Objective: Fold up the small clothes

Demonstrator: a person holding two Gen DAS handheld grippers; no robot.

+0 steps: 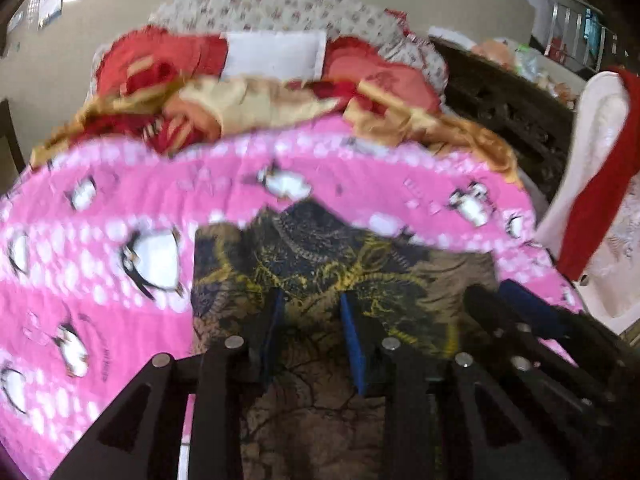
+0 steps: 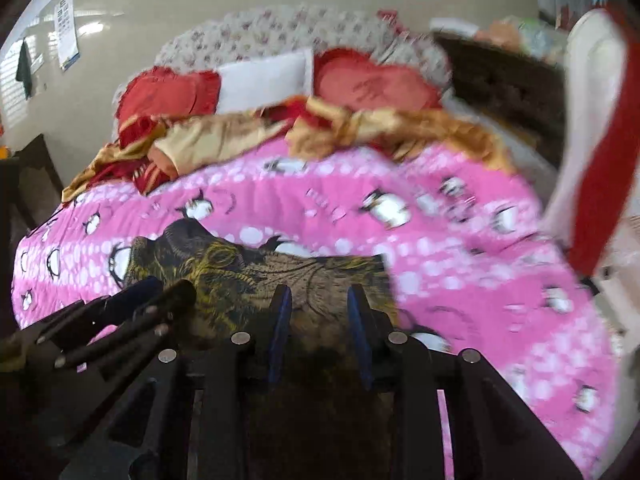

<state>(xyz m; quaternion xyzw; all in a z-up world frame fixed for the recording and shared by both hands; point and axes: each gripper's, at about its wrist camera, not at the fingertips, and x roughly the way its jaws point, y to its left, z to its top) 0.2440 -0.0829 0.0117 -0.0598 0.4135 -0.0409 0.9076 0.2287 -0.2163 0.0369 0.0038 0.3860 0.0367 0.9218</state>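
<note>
Both my left tongs [image 1: 312, 312] and right tongs [image 2: 319, 308] stand parted, holding nothing, over the dark patterned garment [image 1: 340, 264] at the bed's [image 1: 120, 300] near edge; grip its corners evenly.

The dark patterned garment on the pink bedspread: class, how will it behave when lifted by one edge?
The dark patterned garment lies flat with soft creases, so probably floppy: it should drape. It looks thin, likely light. On the pink bedspread it may slide when pushed.
</note>
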